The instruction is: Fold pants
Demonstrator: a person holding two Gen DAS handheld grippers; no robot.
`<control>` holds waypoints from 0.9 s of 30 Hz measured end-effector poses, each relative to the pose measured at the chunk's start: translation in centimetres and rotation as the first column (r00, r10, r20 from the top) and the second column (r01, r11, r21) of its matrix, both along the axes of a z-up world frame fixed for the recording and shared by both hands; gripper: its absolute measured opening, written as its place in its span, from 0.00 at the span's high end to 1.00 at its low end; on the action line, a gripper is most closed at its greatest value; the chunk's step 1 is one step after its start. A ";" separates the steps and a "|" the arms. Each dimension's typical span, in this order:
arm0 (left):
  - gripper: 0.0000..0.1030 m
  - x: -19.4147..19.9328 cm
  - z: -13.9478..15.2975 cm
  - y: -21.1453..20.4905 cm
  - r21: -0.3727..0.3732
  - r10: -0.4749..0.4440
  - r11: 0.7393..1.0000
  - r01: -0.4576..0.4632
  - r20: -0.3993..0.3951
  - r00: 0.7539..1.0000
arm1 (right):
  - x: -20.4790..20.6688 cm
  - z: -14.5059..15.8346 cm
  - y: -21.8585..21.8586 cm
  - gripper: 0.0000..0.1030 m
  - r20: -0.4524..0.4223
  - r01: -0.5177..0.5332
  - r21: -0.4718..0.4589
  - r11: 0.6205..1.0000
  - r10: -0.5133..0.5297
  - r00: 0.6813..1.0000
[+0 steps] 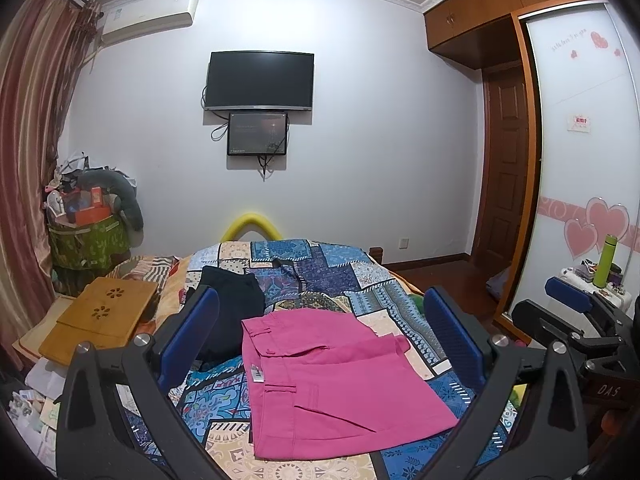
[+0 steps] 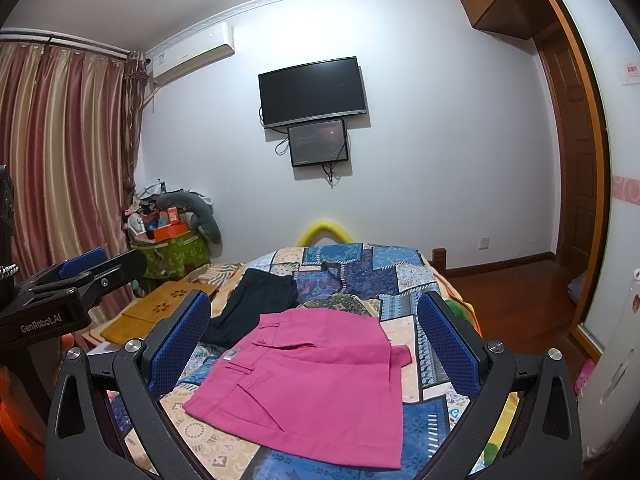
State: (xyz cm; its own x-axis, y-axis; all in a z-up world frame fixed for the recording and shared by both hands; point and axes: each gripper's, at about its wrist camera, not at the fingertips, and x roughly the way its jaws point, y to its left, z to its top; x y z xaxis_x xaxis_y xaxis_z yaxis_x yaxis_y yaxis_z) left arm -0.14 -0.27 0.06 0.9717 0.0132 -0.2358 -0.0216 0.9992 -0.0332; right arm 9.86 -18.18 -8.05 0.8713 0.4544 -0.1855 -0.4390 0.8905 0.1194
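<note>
Pink pants (image 1: 332,384) lie folded into a compact rectangle on the patchwork bedspread (image 1: 332,276); they also show in the right wrist view (image 2: 308,384). A dark folded garment (image 1: 232,308) lies just behind them to the left, also in the right wrist view (image 2: 260,304). My left gripper (image 1: 320,336) is open and empty, held above the pants. My right gripper (image 2: 316,340) is open and empty, also above the pants. Each gripper shows at the edge of the other's view.
A wooden lap desk (image 1: 100,316) lies at the bed's left side, with a full green bag (image 1: 88,240) behind it by the curtain. A wardrobe with sliding door (image 1: 580,160) stands right. A TV (image 1: 259,80) hangs on the far wall.
</note>
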 end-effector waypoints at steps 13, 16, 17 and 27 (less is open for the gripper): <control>0.00 -0.3 0.3 0.2 0.005 -0.001 1.000 0.001 0.007 1.000 | 0.0 0.0 0.0 0.00 0.001 0.001 -0.001 1.000 -0.001 1.000; 0.00 -0.3 0.3 0.2 0.003 0.000 1.000 0.000 0.008 1.000 | 0.0 -0.1 0.0 0.00 -0.001 0.000 -0.002 1.000 0.000 1.000; 0.00 -0.3 0.3 0.2 0.003 -0.001 1.000 0.001 0.008 1.000 | 0.0 -0.1 0.0 0.00 0.000 -0.001 -0.001 1.000 0.001 1.000; 0.00 -0.2 0.3 -0.2 0.009 -0.002 1.000 0.001 0.009 1.000 | -0.1 0.1 0.0 0.00 -0.002 0.001 -0.004 1.000 -0.001 1.000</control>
State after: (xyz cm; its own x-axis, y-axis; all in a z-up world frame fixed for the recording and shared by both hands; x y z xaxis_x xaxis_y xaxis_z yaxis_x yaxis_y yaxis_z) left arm -0.38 -0.47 0.38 0.9738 0.0138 -0.2272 -0.0198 0.9995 -0.0244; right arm 9.73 -18.15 -7.93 0.8712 0.4530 -0.1892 -0.4381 0.8913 0.1165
